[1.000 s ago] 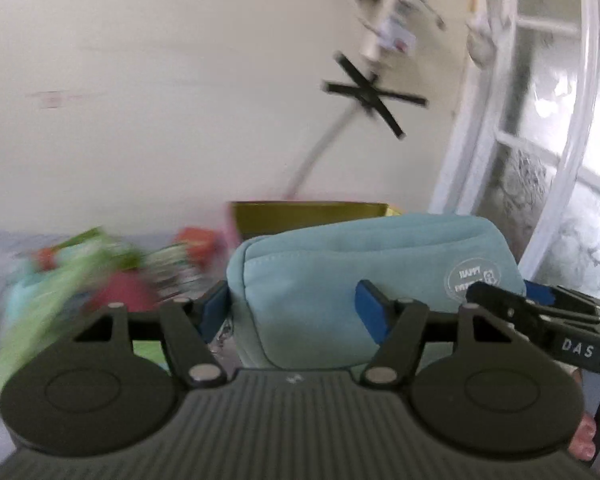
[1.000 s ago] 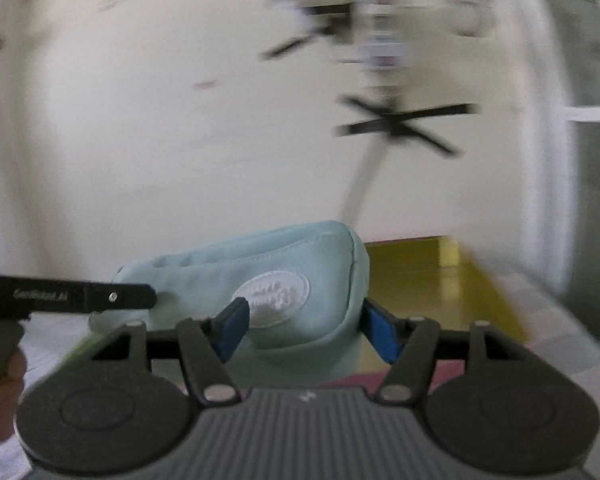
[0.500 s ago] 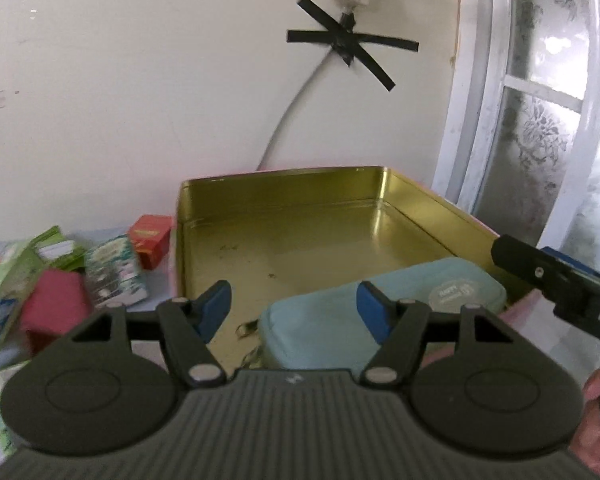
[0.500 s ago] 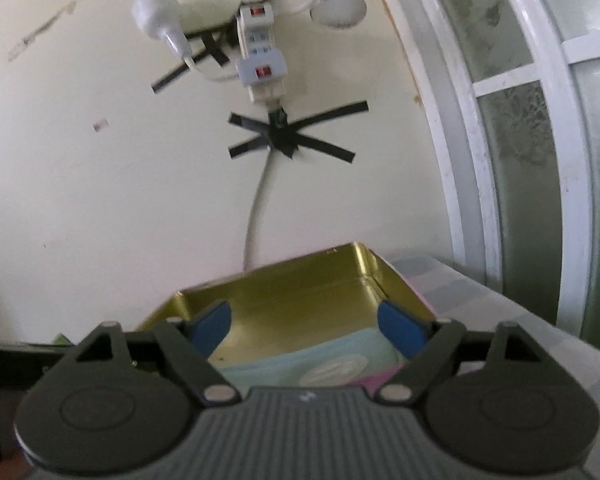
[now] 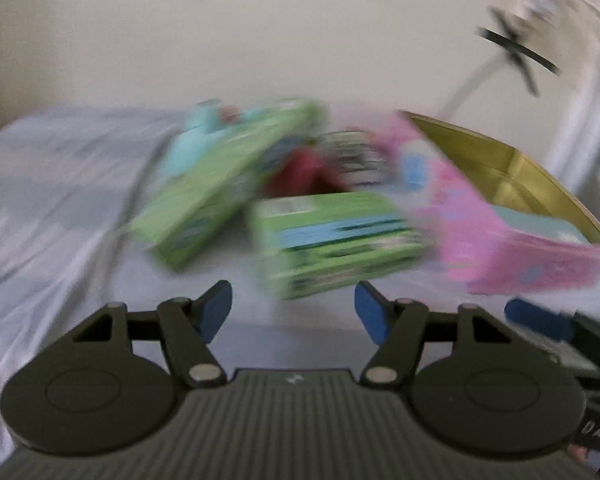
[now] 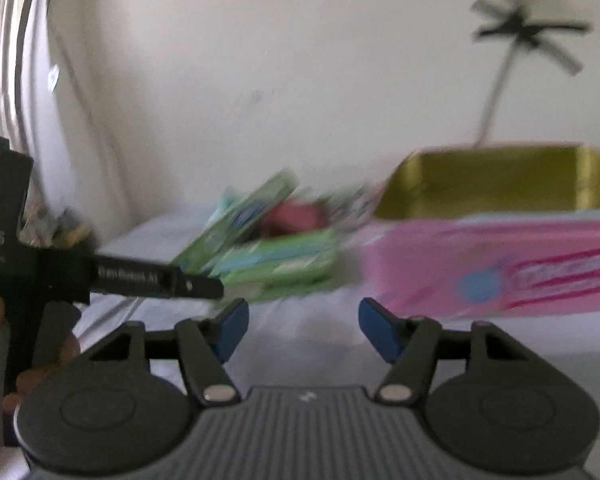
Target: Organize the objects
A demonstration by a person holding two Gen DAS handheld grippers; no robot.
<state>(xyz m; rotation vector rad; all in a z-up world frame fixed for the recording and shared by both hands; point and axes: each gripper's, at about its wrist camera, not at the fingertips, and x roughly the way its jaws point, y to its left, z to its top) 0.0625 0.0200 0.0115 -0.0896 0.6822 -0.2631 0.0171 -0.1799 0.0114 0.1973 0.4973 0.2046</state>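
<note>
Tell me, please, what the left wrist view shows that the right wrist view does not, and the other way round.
Only the left wrist view shows the teal pouch lying inside the tin, the open left gripper up close, and the wrinkled cloth to the left.

Only the right wrist view shows the open right gripper up close, the hand that holds the other tool, and the tin's long pink side with its blue mark.

Both show the gold tin, the green boxes, a red item behind them and the taped cable. Both views are blurred.
</note>
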